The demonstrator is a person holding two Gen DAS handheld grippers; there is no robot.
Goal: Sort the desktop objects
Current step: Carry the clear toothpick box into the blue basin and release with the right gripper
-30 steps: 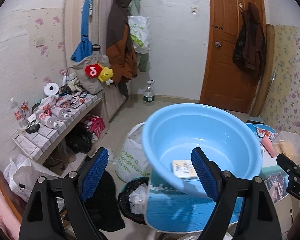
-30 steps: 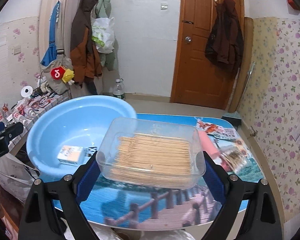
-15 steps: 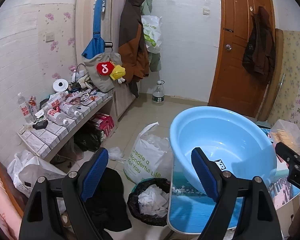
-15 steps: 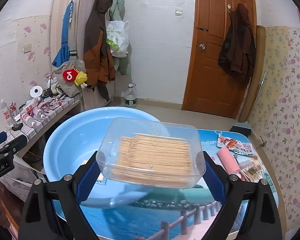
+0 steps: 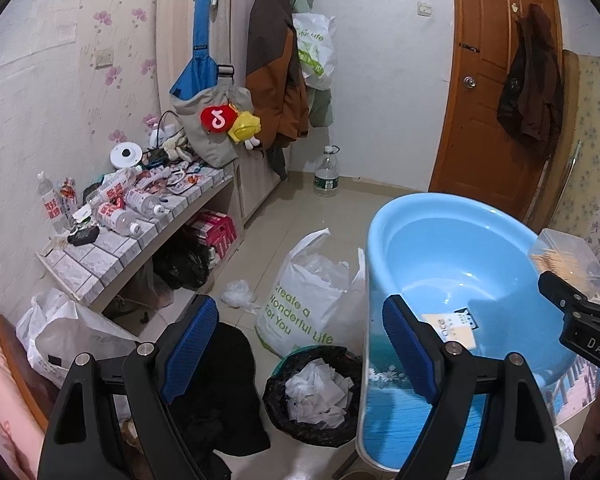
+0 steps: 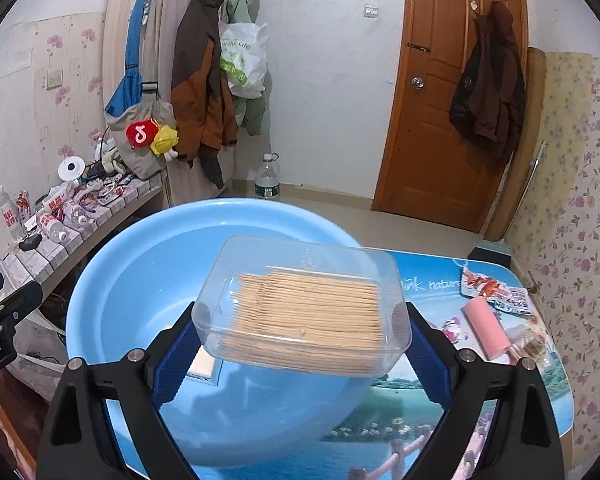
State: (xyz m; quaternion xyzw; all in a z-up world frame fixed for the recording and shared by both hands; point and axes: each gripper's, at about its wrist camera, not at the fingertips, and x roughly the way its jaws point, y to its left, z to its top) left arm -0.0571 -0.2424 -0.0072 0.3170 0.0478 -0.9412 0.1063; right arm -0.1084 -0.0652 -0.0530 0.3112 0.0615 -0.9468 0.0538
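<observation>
The right claw (image 6: 302, 354) was clamped on a clear toothpick box (image 6: 304, 304) at frame centre, above the blue basin (image 6: 140, 280) on the worktop (image 6: 440, 420). The left claw (image 5: 300, 344) stood apart, empty.

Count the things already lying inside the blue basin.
1 that I can make out: a small flat box on the bottom of the blue basin. More may hide under the clear toothpick box held above it.
</observation>
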